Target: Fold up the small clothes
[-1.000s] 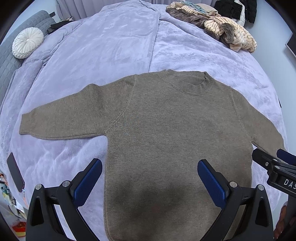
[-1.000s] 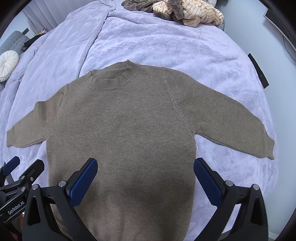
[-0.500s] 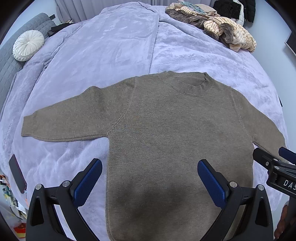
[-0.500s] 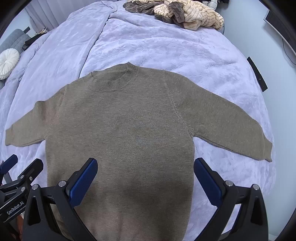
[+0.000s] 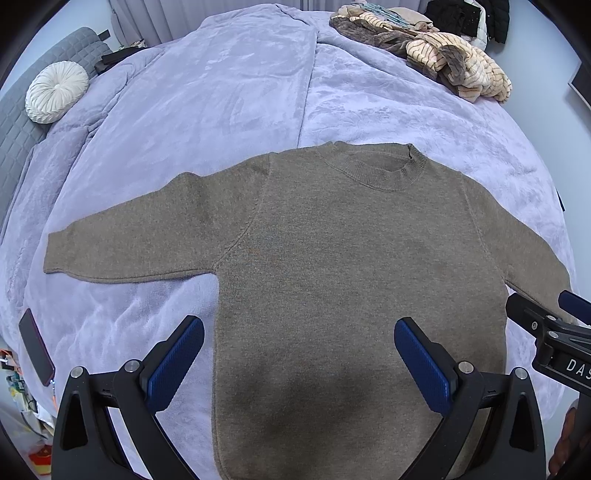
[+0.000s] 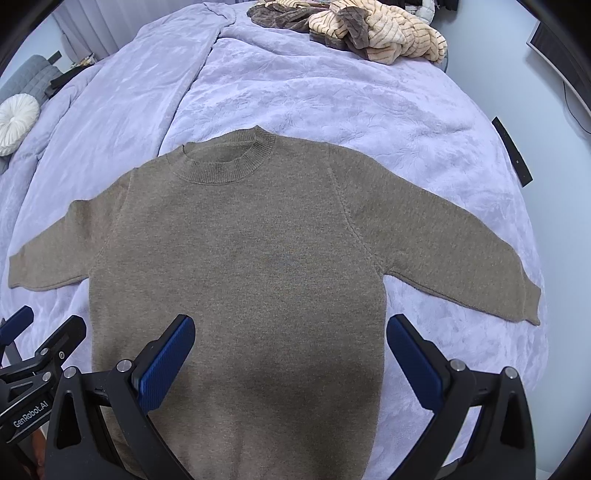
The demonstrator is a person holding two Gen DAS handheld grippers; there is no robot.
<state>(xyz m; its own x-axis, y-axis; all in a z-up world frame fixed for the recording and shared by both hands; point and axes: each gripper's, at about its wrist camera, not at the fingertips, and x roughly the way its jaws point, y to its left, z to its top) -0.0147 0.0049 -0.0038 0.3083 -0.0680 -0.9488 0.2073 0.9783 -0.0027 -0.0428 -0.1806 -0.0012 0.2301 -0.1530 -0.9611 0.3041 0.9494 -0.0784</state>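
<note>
Both grippers hover side by side above the hem end of the sweater (image 5: 332,277), left gripper (image 5: 299,354) and right gripper (image 6: 291,350) each with fingers spread wide, holding nothing. Sweater: brown knit, flat on the lavender bedspread (image 5: 221,92), sleeves out, collar facing away.

Home bedroom; lavender bedspread (image 5: 229,110); round cushion (image 5: 57,92); clothes pile (image 6: 369,26)
</note>
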